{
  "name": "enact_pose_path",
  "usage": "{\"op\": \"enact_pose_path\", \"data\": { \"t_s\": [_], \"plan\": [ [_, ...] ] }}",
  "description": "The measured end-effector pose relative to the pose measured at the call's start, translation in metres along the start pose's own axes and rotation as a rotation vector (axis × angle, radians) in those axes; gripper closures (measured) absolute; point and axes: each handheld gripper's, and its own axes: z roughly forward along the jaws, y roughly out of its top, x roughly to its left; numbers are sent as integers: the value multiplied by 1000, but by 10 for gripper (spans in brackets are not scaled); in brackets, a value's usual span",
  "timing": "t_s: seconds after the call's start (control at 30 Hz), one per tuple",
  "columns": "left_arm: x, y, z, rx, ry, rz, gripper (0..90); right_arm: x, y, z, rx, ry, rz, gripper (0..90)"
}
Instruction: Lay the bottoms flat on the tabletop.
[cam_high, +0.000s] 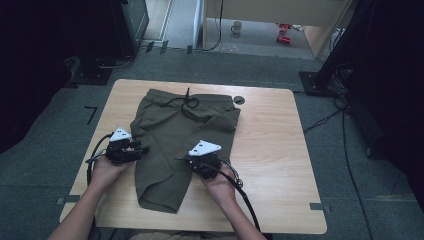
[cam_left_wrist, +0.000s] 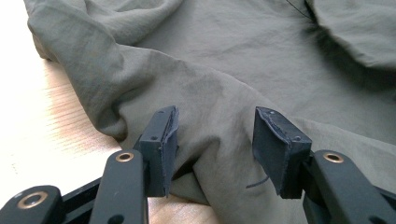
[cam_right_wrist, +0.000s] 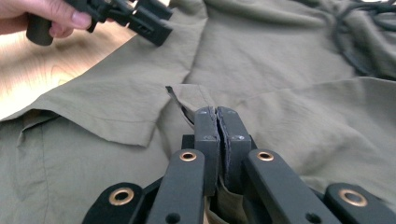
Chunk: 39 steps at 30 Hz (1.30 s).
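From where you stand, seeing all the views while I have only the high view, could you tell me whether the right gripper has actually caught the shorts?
Observer: Yes. In the right gripper view the right gripper is shut on a pinch of the olive shorts; fabric shows between its pads.
Operator: Thank you. And is the left gripper gripping as well?
Observer: No. The left gripper is open, with a raised fold of the shorts between the jaws, and the pads are not pressing on it.
Operator: What lies beside that fold?
Observer: Bare wooden table.
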Motion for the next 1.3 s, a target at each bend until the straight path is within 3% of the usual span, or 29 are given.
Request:
{"op": "enact_pose_path", "data": {
  "t_s": [0.8, 1.3],
  "plan": [
    [0, -2, 3, 10, -8, -16, 506, -56, -39, -69, -42, -157, 159, 886],
    [-2, -3, 8, 34, -5, -8, 506, -82, -83, -122, -44, -283, 265, 885]
  ]
}}
